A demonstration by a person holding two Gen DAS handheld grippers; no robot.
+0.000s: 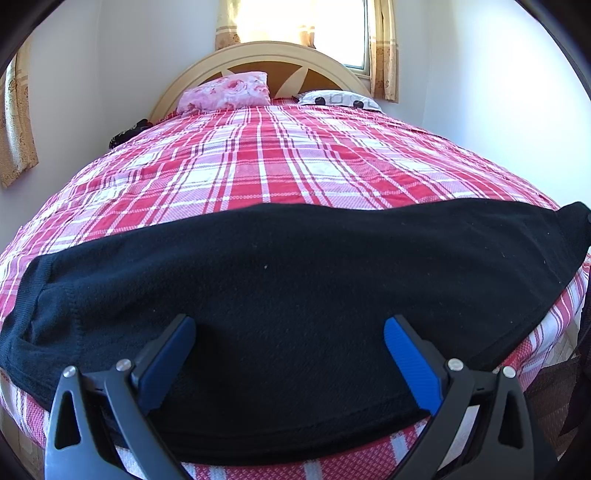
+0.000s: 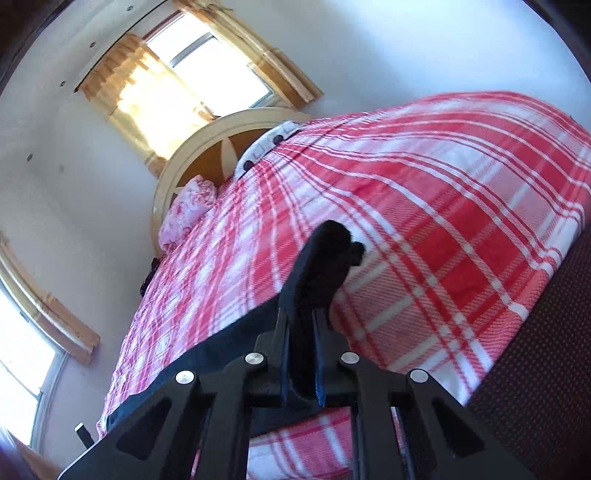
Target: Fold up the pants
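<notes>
Blurred throughout the right wrist view, most of all the bedspread (image 2: 424,206). Hid part of the pants (image 2: 321,258) between the right hand-held gripper (image 2: 301,332) fingers. Cut off at the right edge: pants (image 1: 295,280) in the left view. Too small and dark to name: object (image 1: 129,131) by the pink pillow (image 1: 225,90).

Plaid-covered bed (image 1: 295,155), arched headboard (image 1: 258,55), sunlit window (image 1: 303,22).

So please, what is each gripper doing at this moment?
Left gripper: open, over the black pants, holding nothing.
Right gripper: closed on a pants edge.
</notes>
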